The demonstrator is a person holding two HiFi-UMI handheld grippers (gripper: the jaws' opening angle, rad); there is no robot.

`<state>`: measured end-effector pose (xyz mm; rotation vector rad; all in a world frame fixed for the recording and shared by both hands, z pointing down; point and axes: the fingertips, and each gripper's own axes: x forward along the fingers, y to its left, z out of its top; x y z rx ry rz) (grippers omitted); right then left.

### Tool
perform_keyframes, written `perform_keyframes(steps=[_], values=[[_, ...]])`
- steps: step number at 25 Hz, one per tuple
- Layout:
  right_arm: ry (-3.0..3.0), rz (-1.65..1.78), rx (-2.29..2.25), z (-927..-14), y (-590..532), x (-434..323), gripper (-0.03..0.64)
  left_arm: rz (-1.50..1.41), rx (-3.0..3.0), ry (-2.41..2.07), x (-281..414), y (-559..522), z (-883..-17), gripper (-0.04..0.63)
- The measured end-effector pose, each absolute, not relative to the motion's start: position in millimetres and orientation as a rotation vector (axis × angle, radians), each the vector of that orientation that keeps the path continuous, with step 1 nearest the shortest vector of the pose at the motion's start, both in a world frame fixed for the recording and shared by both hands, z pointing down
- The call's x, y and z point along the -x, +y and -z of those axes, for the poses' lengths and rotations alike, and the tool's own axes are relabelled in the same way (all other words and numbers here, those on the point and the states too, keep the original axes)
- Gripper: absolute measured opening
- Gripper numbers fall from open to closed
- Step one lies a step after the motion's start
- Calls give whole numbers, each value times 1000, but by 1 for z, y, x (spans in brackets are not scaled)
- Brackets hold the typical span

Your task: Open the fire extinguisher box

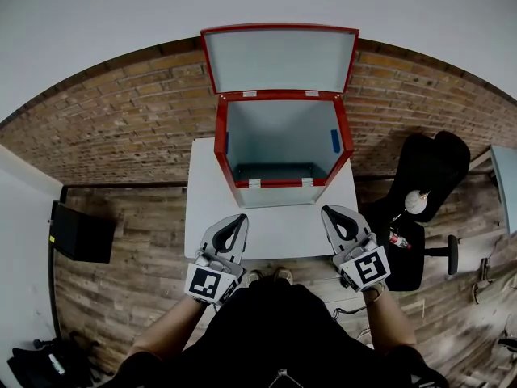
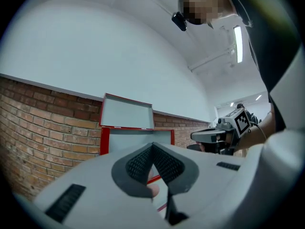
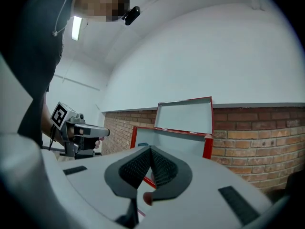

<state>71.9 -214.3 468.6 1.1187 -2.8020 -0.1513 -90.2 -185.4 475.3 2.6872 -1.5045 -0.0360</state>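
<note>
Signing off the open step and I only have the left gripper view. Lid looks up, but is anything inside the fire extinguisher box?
Observer: The head view looks straight in. The fire extinguisher box has no extinguisher in sight, just its walls and a dark floor.
Operator: Is either gripper touching the box?
Observer: No. In the head view the left gripper and right gripper both sit short of its front edge, over the white table.
</note>
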Motion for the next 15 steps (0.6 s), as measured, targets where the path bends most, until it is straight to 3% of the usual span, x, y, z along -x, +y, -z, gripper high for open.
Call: perform_keyframes(steps=[15], values=[[-2783,37,-1202,-490,-207,-61,18,75,-2633,-1522,93,-192,-484,49]])
